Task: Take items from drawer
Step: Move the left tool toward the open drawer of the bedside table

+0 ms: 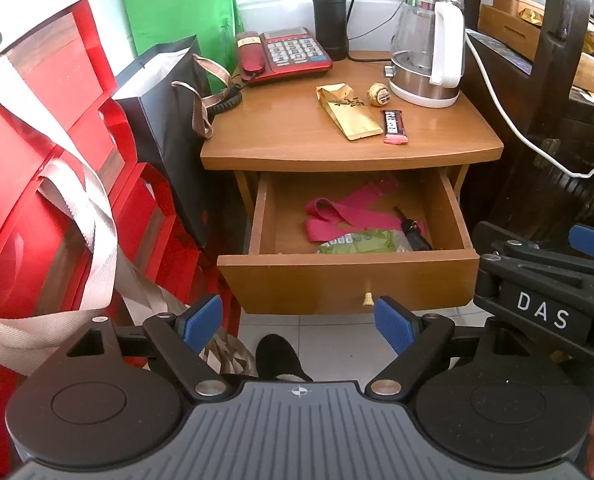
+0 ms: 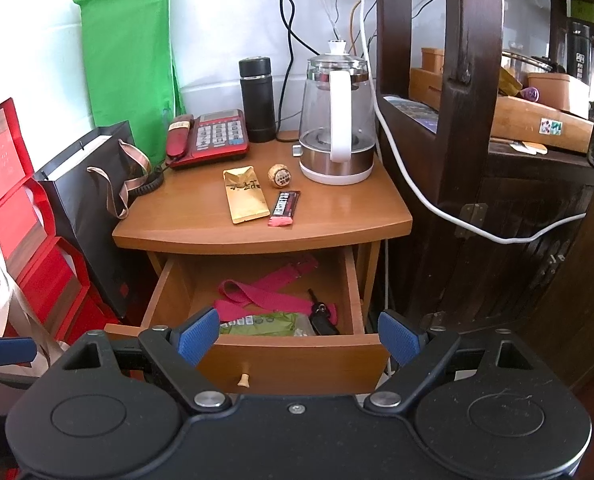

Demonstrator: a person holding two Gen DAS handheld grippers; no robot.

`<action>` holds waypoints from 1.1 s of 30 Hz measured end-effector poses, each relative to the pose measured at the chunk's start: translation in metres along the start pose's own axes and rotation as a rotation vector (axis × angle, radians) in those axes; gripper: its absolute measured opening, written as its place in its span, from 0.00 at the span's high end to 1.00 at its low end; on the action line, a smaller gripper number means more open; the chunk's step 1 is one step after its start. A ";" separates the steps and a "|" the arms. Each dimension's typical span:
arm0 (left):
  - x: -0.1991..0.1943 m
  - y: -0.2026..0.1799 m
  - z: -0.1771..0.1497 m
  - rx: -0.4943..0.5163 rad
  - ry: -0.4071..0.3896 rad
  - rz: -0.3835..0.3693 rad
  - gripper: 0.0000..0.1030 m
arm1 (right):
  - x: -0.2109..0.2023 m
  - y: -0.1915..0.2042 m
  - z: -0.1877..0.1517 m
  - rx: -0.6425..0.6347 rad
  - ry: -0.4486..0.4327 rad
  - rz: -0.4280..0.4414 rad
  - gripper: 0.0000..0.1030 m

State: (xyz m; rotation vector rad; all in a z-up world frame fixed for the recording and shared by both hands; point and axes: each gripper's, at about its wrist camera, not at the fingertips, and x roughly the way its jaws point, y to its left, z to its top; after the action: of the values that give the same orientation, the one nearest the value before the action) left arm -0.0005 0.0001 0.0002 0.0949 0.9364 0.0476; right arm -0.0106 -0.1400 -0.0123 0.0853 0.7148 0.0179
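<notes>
The left gripper (image 1: 298, 325) hangs low before the drawer (image 1: 345, 280), its jaws spread wide with nothing between them; below it a foot in a black sock (image 1: 278, 356) stands on the pale tiled floor. The right gripper (image 2: 298, 336) is just beside it on the right, a little higher, jaws likewise spread and empty, its blue pads framing the drawer front. In the left wrist view the right gripper's body, lettered "DAS", crosses the right edge.

The drawer is pulled fully out, a small pale knob (image 2: 242, 379) on its front. Inside, toward the front, lies a green packet (image 2: 263, 325); touching its right end is a black key (image 2: 323, 320). A pink strap (image 2: 263, 294) sprawls across the drawer floor behind and partly under them, its far end reaching the back right corner.

Above, on the tabletop (image 2: 201, 220), a gold pouch (image 2: 246, 196) lies near the front edge with a chocolate bar (image 2: 284, 208) just to its right and a small round wrapped ball (image 2: 279, 176) behind them. Farther back stand a red phone (image 2: 211, 138) at left, a black flask (image 2: 256, 100) in the middle, and a glass kettle (image 2: 337, 128) at right.

Left of the stand lean a black bag (image 2: 93, 200) and red boxes (image 1: 37, 160); a green bag (image 2: 129, 48) hangs on the wall behind.
</notes>
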 end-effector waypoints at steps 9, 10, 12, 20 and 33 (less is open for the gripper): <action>-0.007 0.002 -0.004 -0.006 0.003 -0.024 0.15 | -0.007 0.000 -0.002 -0.007 -0.003 -0.020 0.17; -0.007 0.002 -0.004 -0.007 0.003 -0.027 0.15 | -0.009 0.001 -0.002 -0.006 -0.001 -0.021 0.17; -0.006 0.006 -0.012 -0.006 0.009 -0.023 0.15 | -0.012 0.001 -0.004 -0.005 0.001 -0.018 0.17; -0.007 0.014 -0.028 -0.006 0.031 0.001 0.15 | -0.016 0.003 -0.018 -0.019 0.030 -0.007 0.17; -0.013 0.014 -0.033 -0.018 0.037 0.005 0.15 | -0.025 0.005 -0.025 -0.017 0.036 -0.008 0.16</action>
State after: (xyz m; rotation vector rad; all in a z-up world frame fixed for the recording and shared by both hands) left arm -0.0350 0.0151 -0.0072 0.0794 0.9722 0.0622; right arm -0.0461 -0.1344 -0.0142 0.0658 0.7514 0.0179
